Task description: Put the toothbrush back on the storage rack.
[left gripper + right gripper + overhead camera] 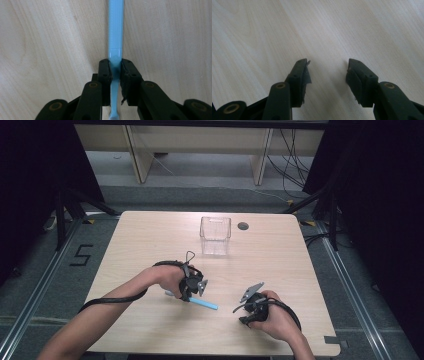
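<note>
Toothbrush (pixel 115 37) — flat on worktop (pixel 150 245), pinched by left gripper (pixel 115 67); lift level toward clear box (pixel 215 235). Right gripper (pixel 328 72) fingers apart, empty.

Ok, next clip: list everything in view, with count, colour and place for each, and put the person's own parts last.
toothbrush: one, light blue, lying on the table near its front middle, pinched between the left gripper's pads
clear box: one, transparent, open-topped, upright at the table's far middle
table: one, light wood, with a round dark cable hole near the far edge
floor marking: one, black figure 5, left of the table
left gripper: one, black, shut on the toothbrush
right gripper: one, black, jaws apart over bare table, front right
forearms: two, entering from the bottom edge
</note>
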Action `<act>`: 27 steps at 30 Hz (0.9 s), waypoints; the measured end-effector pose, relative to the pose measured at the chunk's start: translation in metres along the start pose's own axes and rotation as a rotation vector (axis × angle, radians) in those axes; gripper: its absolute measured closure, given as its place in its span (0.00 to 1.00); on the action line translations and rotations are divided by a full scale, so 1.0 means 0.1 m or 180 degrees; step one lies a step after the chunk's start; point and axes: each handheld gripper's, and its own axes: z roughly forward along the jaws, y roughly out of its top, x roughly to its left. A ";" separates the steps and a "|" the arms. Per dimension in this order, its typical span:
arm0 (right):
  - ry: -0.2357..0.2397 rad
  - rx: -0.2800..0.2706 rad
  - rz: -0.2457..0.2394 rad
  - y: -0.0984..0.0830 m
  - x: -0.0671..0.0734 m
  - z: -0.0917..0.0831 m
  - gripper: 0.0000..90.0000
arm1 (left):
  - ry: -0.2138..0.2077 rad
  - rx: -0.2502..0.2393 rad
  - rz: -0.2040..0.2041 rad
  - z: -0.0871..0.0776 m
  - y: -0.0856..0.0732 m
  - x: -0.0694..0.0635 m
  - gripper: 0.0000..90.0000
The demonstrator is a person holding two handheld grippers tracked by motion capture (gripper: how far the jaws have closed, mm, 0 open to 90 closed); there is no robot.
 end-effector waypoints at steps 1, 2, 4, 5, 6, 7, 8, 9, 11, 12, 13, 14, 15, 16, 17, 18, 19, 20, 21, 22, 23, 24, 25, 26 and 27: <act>-0.0002 0.0000 -0.0003 0.00 0.00 0.00 0.57 | 0.0003 -0.0006 -0.0004 0.00 -0.01 0.00 0.87; 0.0009 0.0002 0.0003 0.00 0.00 0.00 0.57 | 0.0000 -0.0018 -0.0026 0.00 -0.01 -0.01 0.87; 0.0025 0.0052 0.0100 0.00 0.02 0.00 0.58 | -0.0010 -0.0037 -0.0041 0.00 -0.02 -0.01 0.87; 0.0023 0.0028 0.0062 0.00 0.01 0.00 0.58 | 0.0002 0.0069 0.0087 -0.02 -0.02 0.01 0.87; 0.0015 -0.0004 0.0002 0.00 0.00 0.00 0.58 | -0.0013 -0.0040 -0.0045 0.00 -0.03 -0.02 0.87; 0.0026 -0.0003 0.0018 0.00 0.01 0.00 0.58 | 0.0000 -0.0041 -0.0034 -0.01 -0.03 -0.02 0.87; 0.0019 -0.0001 0.0033 0.01 0.02 0.00 0.58 | 0.0010 -0.0079 -0.0060 -0.03 -0.03 -0.03 0.87; 0.0019 -0.0001 0.0033 0.01 0.02 0.00 0.58 | 0.0010 -0.0079 -0.0060 -0.03 -0.03 -0.03 0.87; 0.0046 -0.0028 -0.0009 0.04 0.03 0.01 0.58 | 0.0009 -0.0079 -0.0064 -0.05 -0.03 -0.04 0.87; 0.0046 -0.0028 -0.0009 0.04 0.03 0.01 0.58 | 0.0020 -0.0078 -0.0051 -0.06 -0.03 -0.05 0.87; 0.0057 -0.0031 -0.0014 0.05 0.05 0.01 0.58 | 0.0013 -0.0079 -0.0051 -0.06 -0.02 -0.06 0.87; 0.0032 -0.0057 -0.0079 0.07 0.04 0.00 0.58 | 0.0020 -0.0076 -0.0044 -0.07 -0.02 -0.07 0.87; 0.0040 -0.0091 -0.0177 0.09 0.03 0.00 0.57 | 0.0023 -0.0077 -0.0043 -0.08 -0.01 -0.08 0.87; 0.0066 -0.0086 -0.0080 0.13 0.07 -0.01 0.57 | 0.0022 -0.0093 -0.0050 -0.08 -0.01 -0.09 0.87; 0.0066 -0.0086 -0.0080 0.13 0.07 -0.01 0.57 | 0.0029 -0.0095 -0.0034 -0.10 0.00 -0.09 0.87; 0.0066 -0.0113 -0.0134 0.16 0.07 -0.02 0.57 | 0.0028 -0.0114 -0.0035 -0.11 0.01 -0.11 0.87; 0.0074 -0.0120 -0.0116 0.19 0.09 -0.04 0.57 | 0.0035 -0.0115 -0.0015 -0.12 0.02 -0.11 0.87; 0.0089 -0.0149 -0.0138 0.21 0.10 -0.04 0.57 | 0.0029 -0.0119 -0.0013 -0.13 0.03 -0.12 0.87; 0.0095 -0.0175 -0.0186 0.24 0.10 -0.05 0.57 | 0.0041 -0.0126 -0.0008 -0.14 0.04 -0.13 0.87; 0.0105 -0.0180 -0.0187 0.26 0.11 -0.06 0.57 | 0.0055 -0.0090 0.0045 -0.15 0.05 -0.13 0.87; 0.0113 -0.0191 -0.0180 0.30 0.14 -0.06 0.57 | 0.0052 -0.0096 0.0041 -0.15 0.06 -0.14 0.87; 0.0099 -0.0210 -0.0252 0.33 0.14 -0.06 0.57 | 0.0063 -0.0084 0.0068 -0.16 0.08 -0.15 0.87; 0.0111 -0.0208 -0.0247 0.36 0.15 -0.06 0.57 | 0.0052 -0.0109 0.0053 -0.16 0.09 -0.16 0.87; 0.0125 -0.0219 -0.0273 0.39 0.16 -0.06 0.57 | 0.0052 -0.0101 0.0070 -0.17 0.10 -0.17 0.87; 0.0122 -0.0217 -0.0285 0.41 0.17 -0.06 0.57 | 0.0052 -0.0099 0.0077 -0.18 0.11 -0.18 0.87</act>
